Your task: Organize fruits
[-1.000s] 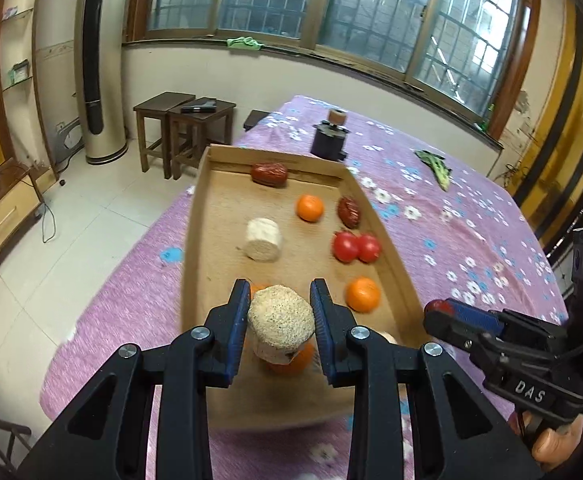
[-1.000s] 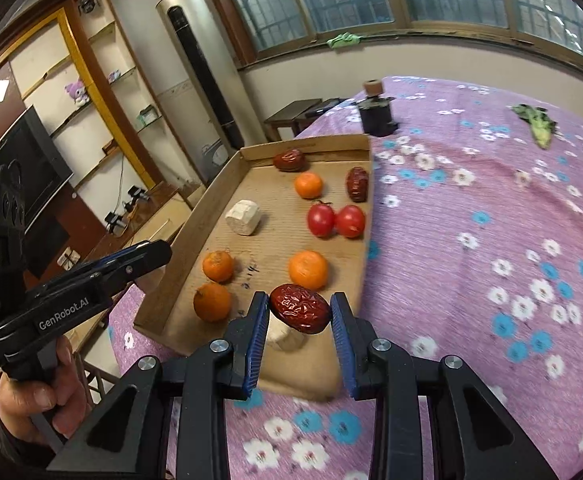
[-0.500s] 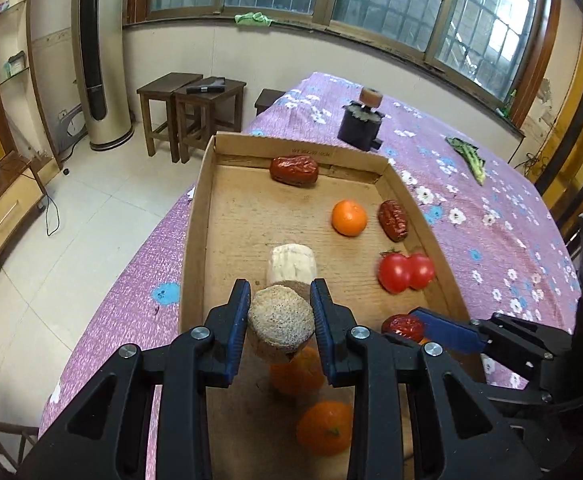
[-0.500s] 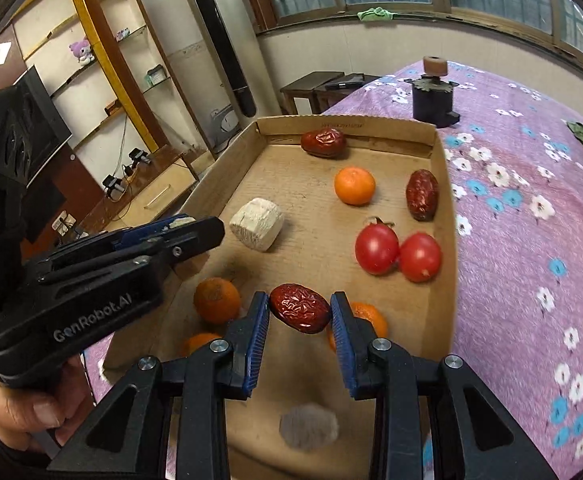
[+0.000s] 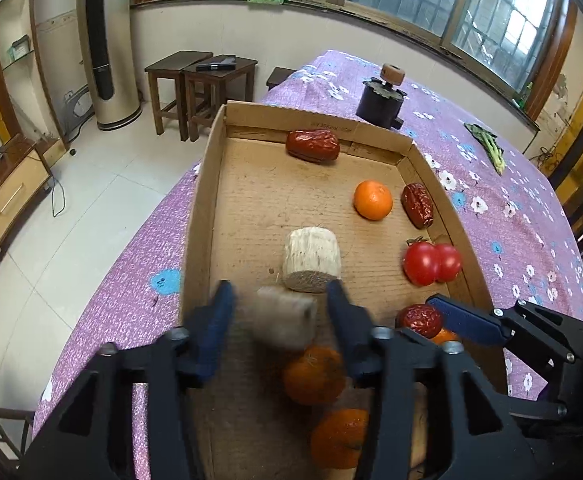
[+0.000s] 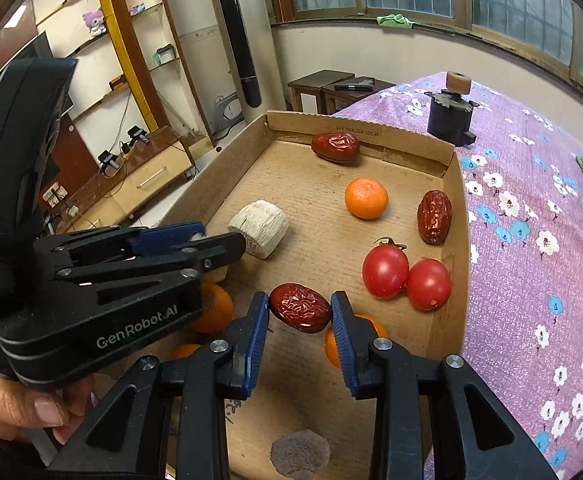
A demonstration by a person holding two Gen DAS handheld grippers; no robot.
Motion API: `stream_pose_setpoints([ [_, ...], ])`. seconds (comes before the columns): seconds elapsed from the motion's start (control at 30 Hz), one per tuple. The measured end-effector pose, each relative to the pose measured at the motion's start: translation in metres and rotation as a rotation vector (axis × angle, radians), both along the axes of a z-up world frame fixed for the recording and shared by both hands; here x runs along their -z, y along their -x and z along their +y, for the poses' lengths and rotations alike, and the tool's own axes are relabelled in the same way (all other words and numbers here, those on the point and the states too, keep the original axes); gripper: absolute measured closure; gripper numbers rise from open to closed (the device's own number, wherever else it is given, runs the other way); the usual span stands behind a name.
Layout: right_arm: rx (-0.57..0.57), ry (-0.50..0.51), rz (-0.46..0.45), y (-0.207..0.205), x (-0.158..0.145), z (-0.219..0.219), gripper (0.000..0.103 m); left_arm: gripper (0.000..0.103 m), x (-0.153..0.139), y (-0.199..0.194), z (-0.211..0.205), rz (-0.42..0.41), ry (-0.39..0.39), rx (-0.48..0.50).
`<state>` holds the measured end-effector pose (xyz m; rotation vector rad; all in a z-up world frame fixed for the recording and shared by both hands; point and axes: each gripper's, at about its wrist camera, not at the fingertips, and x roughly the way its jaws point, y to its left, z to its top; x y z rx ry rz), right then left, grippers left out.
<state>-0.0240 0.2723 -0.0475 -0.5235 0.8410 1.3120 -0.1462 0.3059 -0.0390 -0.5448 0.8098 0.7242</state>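
Observation:
A cardboard tray (image 5: 201, 216) on the purple flowered table holds fruit. My left gripper (image 5: 279, 312) is open; a pale sugarcane chunk (image 5: 285, 318), blurred, sits loose between its spread fingers, just in front of a second chunk (image 5: 311, 258). My right gripper (image 6: 300, 316) is shut on a red date (image 6: 300, 313) above the tray's front right part; the date also shows in the left wrist view (image 5: 419, 320). Two more dates (image 5: 312, 146) (image 5: 417, 205), an orange (image 5: 372, 200), two tomatoes (image 5: 431, 264) and more oranges (image 5: 313, 374) lie in the tray.
A dark pot (image 5: 381, 102) stands behind the tray. A green vegetable (image 5: 489, 146) lies far right on the cloth. A brown disc (image 6: 300, 454) lies on the tray floor near the front. Stools (image 5: 199, 80) and floor are left of the table.
My left gripper has opened and let go of the sugarcane chunk, which now drops beside the other chunk. Both grippers have moved further forward over the tray; the right still holds its date.

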Motion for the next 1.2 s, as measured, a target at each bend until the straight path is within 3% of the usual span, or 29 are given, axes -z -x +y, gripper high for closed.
stream_pose_setpoints([
  [0.13,-0.006,0.003,-0.008,0.002,0.000,-0.003,0.070,0.051,-0.003,0.003,-0.004,0.002,-0.005,-0.002],
  [0.27,-0.008,-0.008,-0.007,0.004,-0.004,-0.009,0.055,0.051,-0.009,0.010,-0.009,-0.006,-0.018,-0.009],
  [0.43,-0.006,-0.023,-0.003,0.004,-0.011,-0.024,0.055,0.051,-0.022,0.027,-0.026,-0.033,-0.039,-0.017],
  [0.57,-0.030,-0.061,0.007,0.001,-0.022,-0.048,0.053,0.031,-0.032,0.036,-0.050,-0.021,-0.117,-0.015],
  [0.67,-0.070,-0.079,-0.005,0.000,-0.030,-0.065,0.040,0.025,-0.038,0.041,-0.071,-0.006,-0.178,0.006],
  [0.73,-0.110,-0.096,-0.020,-0.002,-0.034,-0.077,0.037,0.020,-0.041,0.044,-0.083,-0.008,-0.194,0.019],
  [1.03,-0.214,-0.117,-0.034,-0.014,-0.047,-0.118,0.024,0.020,-0.037,0.060,-0.110,-0.027,-0.162,0.028],
  [1.2,-0.282,-0.121,-0.055,-0.008,-0.050,-0.129,0.017,0.020,-0.040,0.064,-0.127,-0.020,-0.189,0.053],
])
